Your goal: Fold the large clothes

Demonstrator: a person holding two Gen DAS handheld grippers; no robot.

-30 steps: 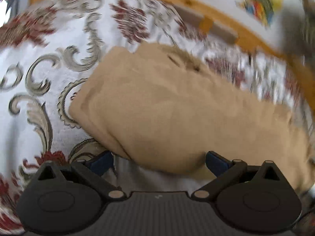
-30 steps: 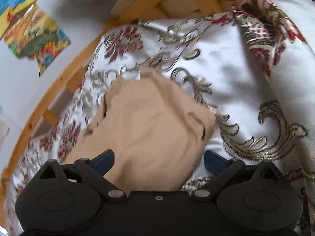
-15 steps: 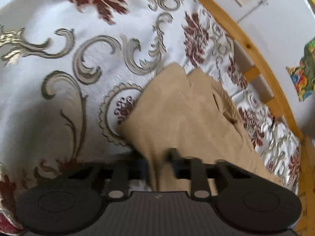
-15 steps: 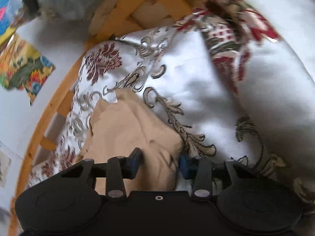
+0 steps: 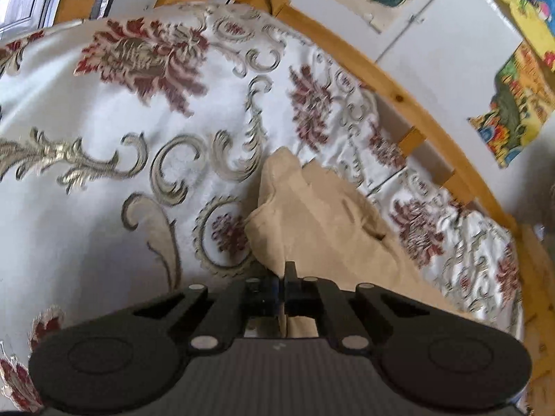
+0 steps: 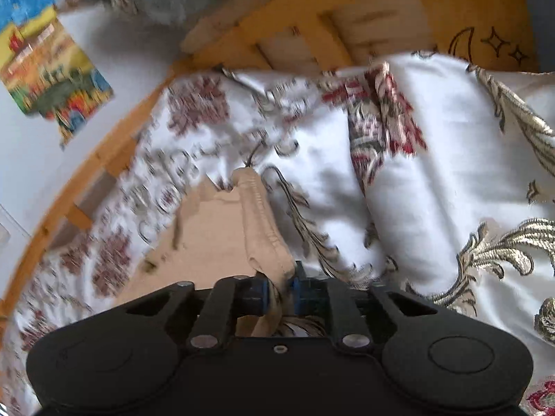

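A tan garment (image 5: pixel 312 218) lies on a white bedspread with red flowers and grey scrolls (image 5: pixel 104 159). In the left wrist view my left gripper (image 5: pixel 281 279) is shut on the near edge of the tan garment, and the cloth rises from the bed into the jaws. In the right wrist view the same tan garment (image 6: pixel 215 239) stretches away to the left. My right gripper (image 6: pixel 280 286) is closing on a thick hemmed fold of it, and its blue pads press the fold from both sides.
A wooden bed rail (image 5: pixel 399 100) runs along the far side by a white wall with colourful pictures (image 5: pixel 513 104). In the right wrist view a wooden headboard (image 6: pixel 312 31) and a patterned pillow (image 6: pixel 451 180) stand at the upper right.
Both grippers went from wide open to closed on the tan garment's near edge. Both have since lifted, and the cloth now rises off the bed with them.
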